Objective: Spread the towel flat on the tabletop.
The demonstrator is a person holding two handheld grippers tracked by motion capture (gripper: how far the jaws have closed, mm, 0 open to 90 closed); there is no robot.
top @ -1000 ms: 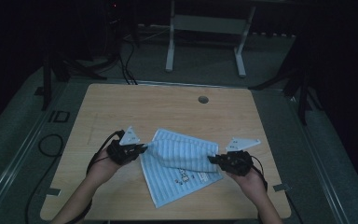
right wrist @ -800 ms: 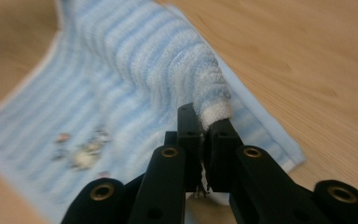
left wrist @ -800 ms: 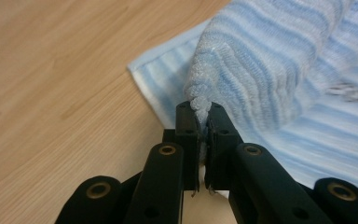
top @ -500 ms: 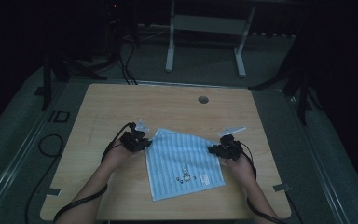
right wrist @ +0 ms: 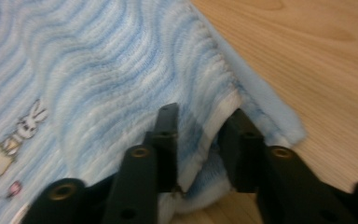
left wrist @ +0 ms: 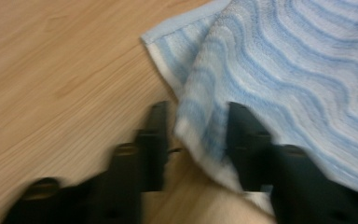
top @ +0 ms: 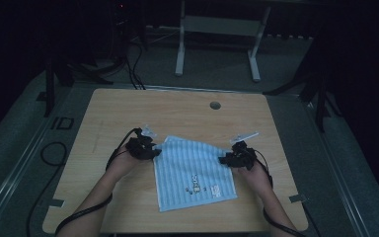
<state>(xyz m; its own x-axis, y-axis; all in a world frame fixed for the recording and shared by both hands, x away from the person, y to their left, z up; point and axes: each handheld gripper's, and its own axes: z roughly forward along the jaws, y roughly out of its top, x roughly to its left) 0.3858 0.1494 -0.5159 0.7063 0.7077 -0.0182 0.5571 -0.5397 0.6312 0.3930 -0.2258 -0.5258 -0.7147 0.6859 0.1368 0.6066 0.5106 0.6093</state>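
On the wooden table [top: 128, 108], toward the person's side of its round cable hole [top: 215, 105], a blue striped towel [top: 192, 173] lies folded in a flat, slightly skewed rectangle. The fold looks laid down: the two far corners rest on the table with a gripper at each. The left gripper [top: 150, 150] has just been opening; in its own view the doubled corner stands loosely between the parted jaws, not pinched. The right gripper [top: 227, 159] has likewise just been opening, its jaws apart around the bunched corner. What seems left is drawing both grippers clear, then perhaps another fold or some smoothing. The towel is terry with wavy pale-blue and white stripes, a plain hem, and a small rabbit print [right wrist: 28, 121] nearer the person than the hole.
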